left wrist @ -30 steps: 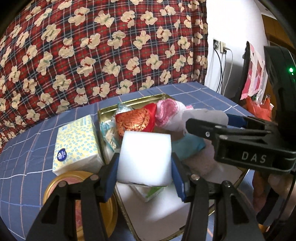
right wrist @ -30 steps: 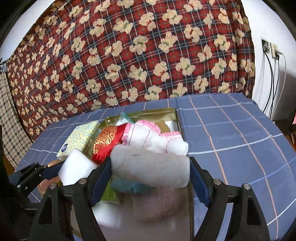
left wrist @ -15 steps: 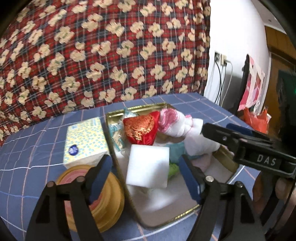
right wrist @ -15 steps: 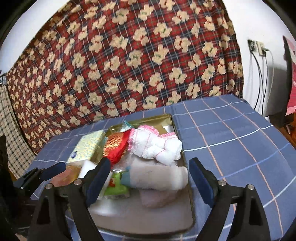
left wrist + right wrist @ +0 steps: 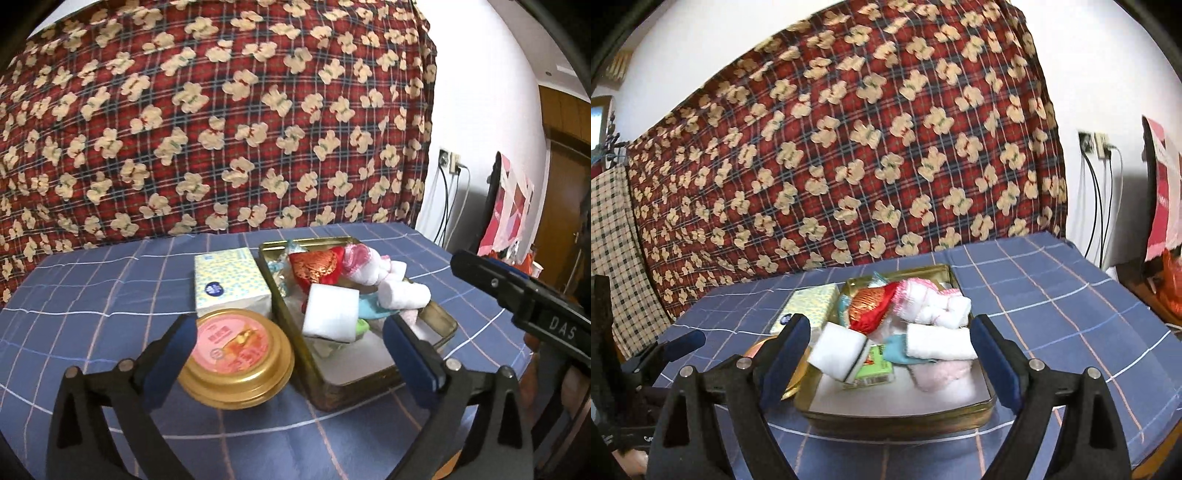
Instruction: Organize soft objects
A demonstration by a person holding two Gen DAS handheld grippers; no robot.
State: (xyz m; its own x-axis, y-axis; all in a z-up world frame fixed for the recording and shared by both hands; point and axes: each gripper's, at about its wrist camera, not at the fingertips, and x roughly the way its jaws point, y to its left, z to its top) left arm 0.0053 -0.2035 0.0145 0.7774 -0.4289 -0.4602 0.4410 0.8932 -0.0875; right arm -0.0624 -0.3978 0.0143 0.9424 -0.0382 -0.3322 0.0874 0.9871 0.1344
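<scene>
A gold metal tin (image 5: pixel 441 322) (image 5: pixel 979 410) on the blue checked cloth holds soft things: a white sponge block (image 5: pixel 331 312) (image 5: pixel 839 350), a rolled white towel (image 5: pixel 404 294) (image 5: pixel 940 341), a red embroidered pouch (image 5: pixel 317 264) (image 5: pixel 870 306), a pink-white cloth (image 5: pixel 364 263) (image 5: pixel 934 304) and a teal item (image 5: pixel 895 349). My left gripper (image 5: pixel 288 363) is open and empty, back from the tin. My right gripper (image 5: pixel 888 356) is open and empty, above the tin's near edge.
A yellow dotted tissue pack (image 5: pixel 231 282) (image 5: pixel 809 304) lies left of the tin. A round gold tin with a pink lid (image 5: pixel 236 352) sits in front of it. A red plaid teddy-bear blanket (image 5: pixel 221 118) hangs behind. Cables and a wall socket (image 5: pixel 448 162) are at right.
Both grippers opened, let go of the white sponge and the rolled towel into the tin, and pulled back and up from it.
</scene>
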